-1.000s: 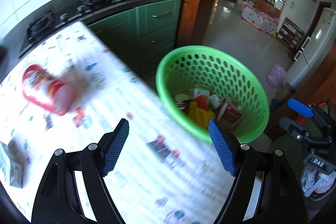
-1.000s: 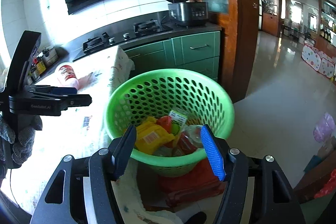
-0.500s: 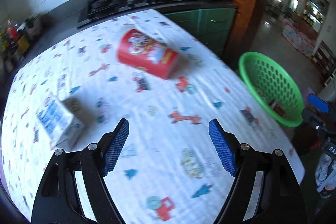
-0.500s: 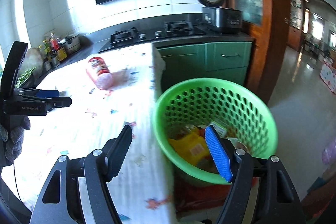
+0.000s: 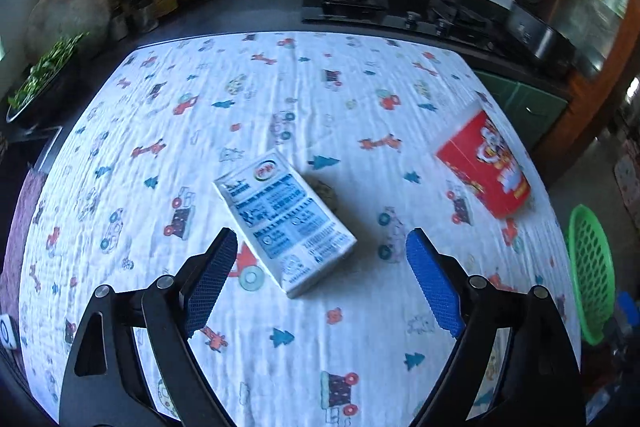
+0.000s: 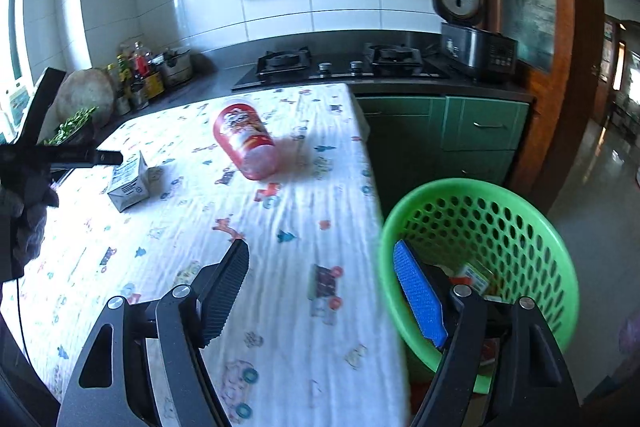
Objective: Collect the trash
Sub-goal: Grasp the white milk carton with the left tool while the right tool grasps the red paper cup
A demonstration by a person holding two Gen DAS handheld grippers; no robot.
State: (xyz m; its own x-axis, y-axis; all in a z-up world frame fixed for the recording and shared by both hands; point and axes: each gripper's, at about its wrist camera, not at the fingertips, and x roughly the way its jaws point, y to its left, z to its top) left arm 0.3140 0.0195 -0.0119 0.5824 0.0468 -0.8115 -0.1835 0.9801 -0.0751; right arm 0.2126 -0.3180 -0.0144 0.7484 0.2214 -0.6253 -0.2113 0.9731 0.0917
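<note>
In the left view the basket [image 5: 591, 267] at three o'clock is cut by the edge; carton [image 5: 285, 223] print is too blurred to read.

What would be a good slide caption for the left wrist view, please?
Left hand-held gripper, jaws opening, above a milk carton lying on the patterned tablecloth.

One white carton [image 5: 286, 223], one red canister [image 5: 486, 165] and one green basket [image 6: 520, 203] show, along with two grippers and one rice cooker [image 6: 476, 45]
</note>
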